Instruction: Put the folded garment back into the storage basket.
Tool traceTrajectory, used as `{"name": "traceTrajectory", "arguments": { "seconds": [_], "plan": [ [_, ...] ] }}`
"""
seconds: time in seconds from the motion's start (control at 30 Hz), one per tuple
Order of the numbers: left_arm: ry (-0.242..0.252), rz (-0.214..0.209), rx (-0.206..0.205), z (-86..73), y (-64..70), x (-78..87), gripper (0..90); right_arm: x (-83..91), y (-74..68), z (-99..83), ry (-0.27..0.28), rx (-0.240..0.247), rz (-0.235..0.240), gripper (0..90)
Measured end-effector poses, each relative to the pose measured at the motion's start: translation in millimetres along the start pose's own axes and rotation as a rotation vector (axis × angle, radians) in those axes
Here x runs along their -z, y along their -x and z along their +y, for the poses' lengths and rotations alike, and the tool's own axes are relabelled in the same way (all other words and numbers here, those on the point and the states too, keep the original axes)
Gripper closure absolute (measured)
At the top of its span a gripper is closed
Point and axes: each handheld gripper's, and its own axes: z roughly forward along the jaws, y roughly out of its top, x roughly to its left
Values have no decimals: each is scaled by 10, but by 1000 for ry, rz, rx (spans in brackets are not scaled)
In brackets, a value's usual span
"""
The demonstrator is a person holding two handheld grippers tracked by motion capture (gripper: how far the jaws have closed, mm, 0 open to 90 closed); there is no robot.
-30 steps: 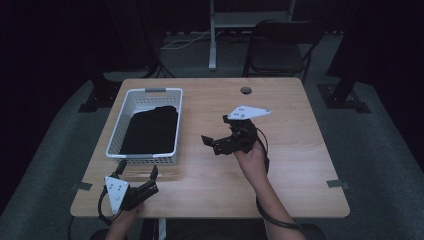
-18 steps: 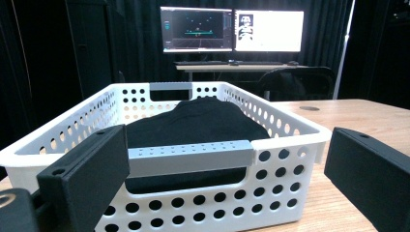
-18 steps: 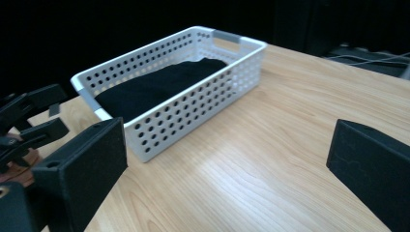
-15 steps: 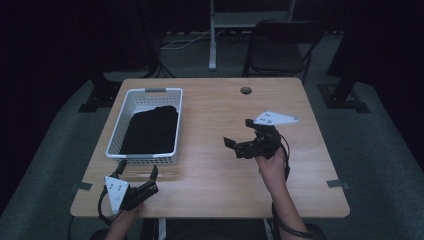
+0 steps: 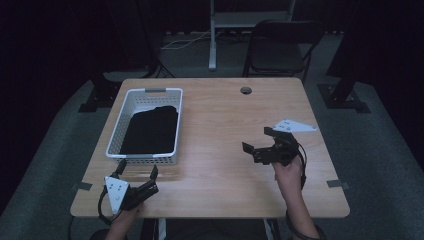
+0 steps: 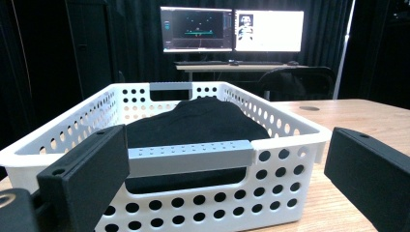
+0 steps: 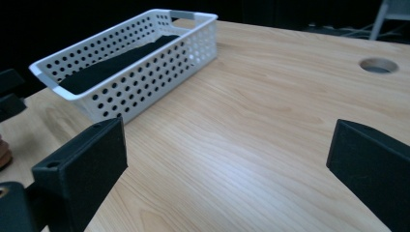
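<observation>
A white perforated basket stands on the left part of the wooden table, with a folded black cloth lying inside it. My left gripper rests open at the table's near left edge, just in front of the basket's grey handle, with nothing between its jaws. In the left gripper view the cloth mounds up above the rim. My right gripper is held open over bare wood at the right, turned toward the basket, well apart from it.
A round cable hole sits near the table's far edge. A black chair stands behind the table. Two lit monitors are on a desk beyond. Small tape marks flank the near edge.
My right gripper has drawn back from the table's middle to the right and toward the near edge, staying open. The left gripper and the basket have not moved.
</observation>
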Motion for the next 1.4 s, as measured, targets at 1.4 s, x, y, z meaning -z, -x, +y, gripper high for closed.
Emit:
{"name": "traceTrajectory", "arguments": {
  "seconds": [1.4],
  "plan": [
    [0,1,0,0,0,0,34,370,413,-922,-11,-158,-265,9]
  ]
}}
